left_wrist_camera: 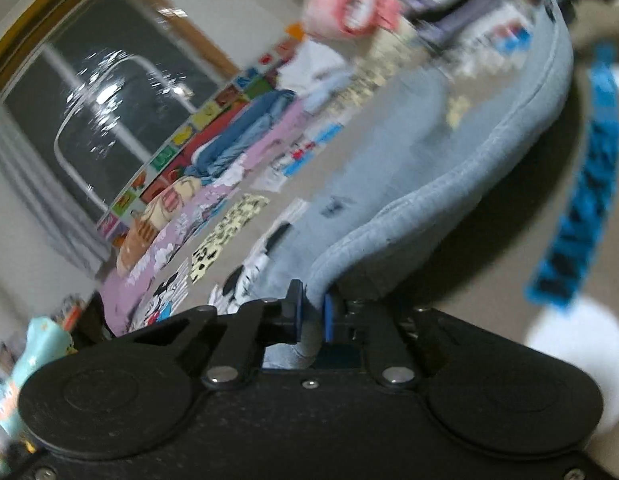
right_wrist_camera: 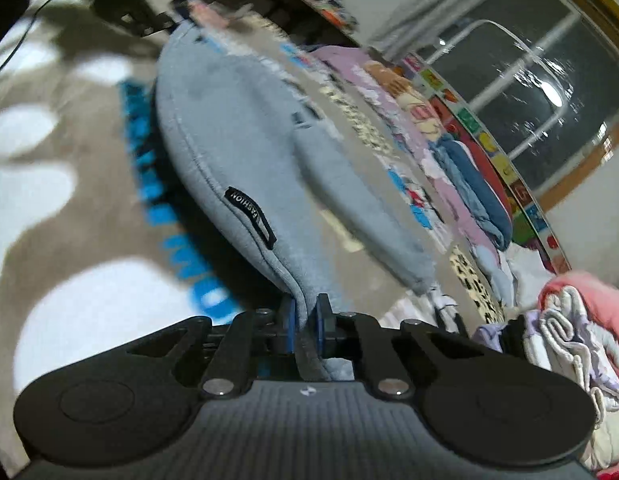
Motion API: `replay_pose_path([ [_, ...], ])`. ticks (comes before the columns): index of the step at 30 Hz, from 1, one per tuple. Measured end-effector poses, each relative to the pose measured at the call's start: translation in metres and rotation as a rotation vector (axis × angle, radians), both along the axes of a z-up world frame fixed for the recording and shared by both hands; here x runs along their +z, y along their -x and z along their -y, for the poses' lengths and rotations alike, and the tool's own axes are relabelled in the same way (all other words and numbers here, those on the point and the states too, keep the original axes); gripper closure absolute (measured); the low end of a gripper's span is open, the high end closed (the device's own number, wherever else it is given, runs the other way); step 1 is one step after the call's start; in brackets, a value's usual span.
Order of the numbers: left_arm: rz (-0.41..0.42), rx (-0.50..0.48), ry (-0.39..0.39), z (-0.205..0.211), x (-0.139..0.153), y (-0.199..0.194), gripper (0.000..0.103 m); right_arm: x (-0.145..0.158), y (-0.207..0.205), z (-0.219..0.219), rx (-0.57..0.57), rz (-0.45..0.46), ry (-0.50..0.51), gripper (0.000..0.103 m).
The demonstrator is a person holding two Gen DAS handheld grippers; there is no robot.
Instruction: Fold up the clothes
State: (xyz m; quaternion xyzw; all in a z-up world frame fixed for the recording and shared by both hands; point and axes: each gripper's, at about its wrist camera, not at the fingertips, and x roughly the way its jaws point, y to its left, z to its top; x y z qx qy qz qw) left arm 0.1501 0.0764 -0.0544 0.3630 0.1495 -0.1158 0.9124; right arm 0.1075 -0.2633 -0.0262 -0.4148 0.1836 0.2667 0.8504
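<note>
A light blue fleece garment (left_wrist_camera: pixel 449 152) hangs stretched between my two grippers above the printed floor mat. My left gripper (left_wrist_camera: pixel 312 314) is shut on one corner of its hem. My right gripper (right_wrist_camera: pixel 305 320) is shut on the other corner of the same garment (right_wrist_camera: pixel 237 148), near a small black "FASHION" label (right_wrist_camera: pixel 251 216). A sleeve (right_wrist_camera: pixel 361 216) droops from the garment toward the mat. Both views are motion-blurred.
A row of folded clothes (left_wrist_camera: pixel 237 136) lies along the mat's far edge below a dark window (left_wrist_camera: pixel 101 112); it also shows in the right wrist view (right_wrist_camera: pixel 469 184). A pile of pink and white clothes (right_wrist_camera: pixel 581 328) sits at the right. Grey rug with blue lettering (right_wrist_camera: pixel 149 184) lies under the garment.
</note>
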Motion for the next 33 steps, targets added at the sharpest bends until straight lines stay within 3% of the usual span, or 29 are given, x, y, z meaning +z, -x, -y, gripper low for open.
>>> replay_pose_path([
  [4,-0.008,0.029,0.137,-0.008,0.022,-0.027,0.095,0.037,-0.034,0.005,-0.022,0.003,-0.04,0.093],
  [13,-0.062,0.101,0.319,-0.021,0.027,-0.086,0.097,0.081,-0.117,-0.003,-0.023,-0.005,-0.028,0.094],
  [18,-0.094,0.14,0.413,-0.028,0.028,-0.118,0.097,0.088,-0.165,-0.013,-0.039,-0.037,-0.011,0.094],
  [29,-0.23,0.168,0.473,-0.04,0.008,-0.168,0.097,0.073,-0.261,-0.039,-0.076,-0.18,0.056,0.094],
  [33,-0.268,0.189,0.533,-0.049,0.002,-0.175,0.097,0.063,-0.288,-0.046,-0.086,-0.234,0.072,0.094],
])
